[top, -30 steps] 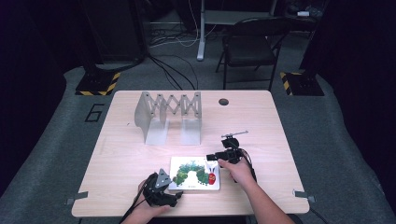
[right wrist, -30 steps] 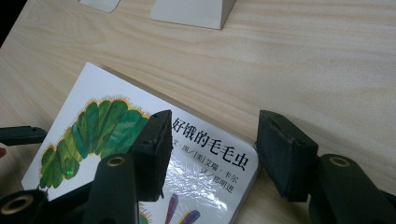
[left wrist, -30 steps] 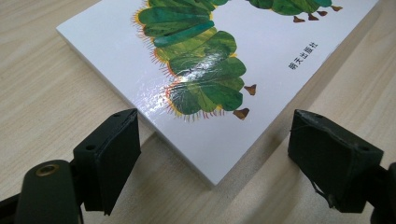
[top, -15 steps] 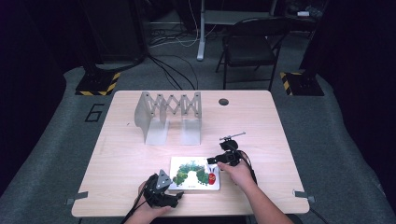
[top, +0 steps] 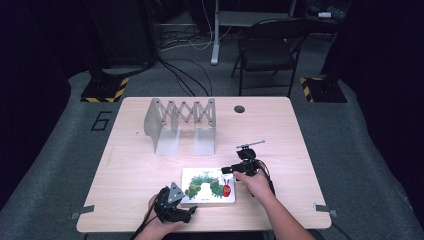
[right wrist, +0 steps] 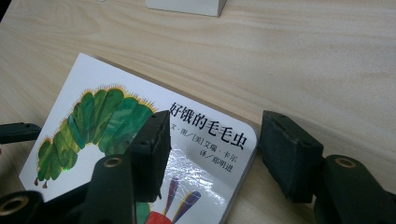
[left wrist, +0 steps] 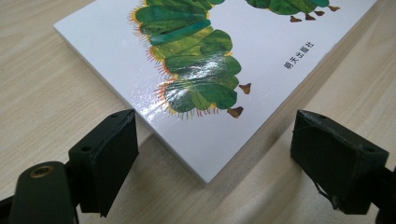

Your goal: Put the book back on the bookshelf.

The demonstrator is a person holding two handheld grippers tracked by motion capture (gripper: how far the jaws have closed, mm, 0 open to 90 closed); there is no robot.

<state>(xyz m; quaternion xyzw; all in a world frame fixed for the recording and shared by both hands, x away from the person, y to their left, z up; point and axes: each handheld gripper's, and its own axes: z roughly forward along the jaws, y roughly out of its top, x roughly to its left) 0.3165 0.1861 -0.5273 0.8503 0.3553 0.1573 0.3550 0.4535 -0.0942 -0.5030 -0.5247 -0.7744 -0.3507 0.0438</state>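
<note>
Black jaws of the left gripper (top: 174, 206) stand wide apart at the near left corner of the caterpillar picture book (top: 208, 186), one on each side of the corner, not closed on it. The book lies flat on the wooden table (top: 125, 170) near its front edge. At the book's far right corner, the right gripper (top: 239, 168) holds its jaws wide, one over the cover and one beyond the edge. Farther back stands a grey accordion-style rack (top: 181, 124). Beyond the table, a folding chair (top: 267, 50) sits on the floor.
</note>
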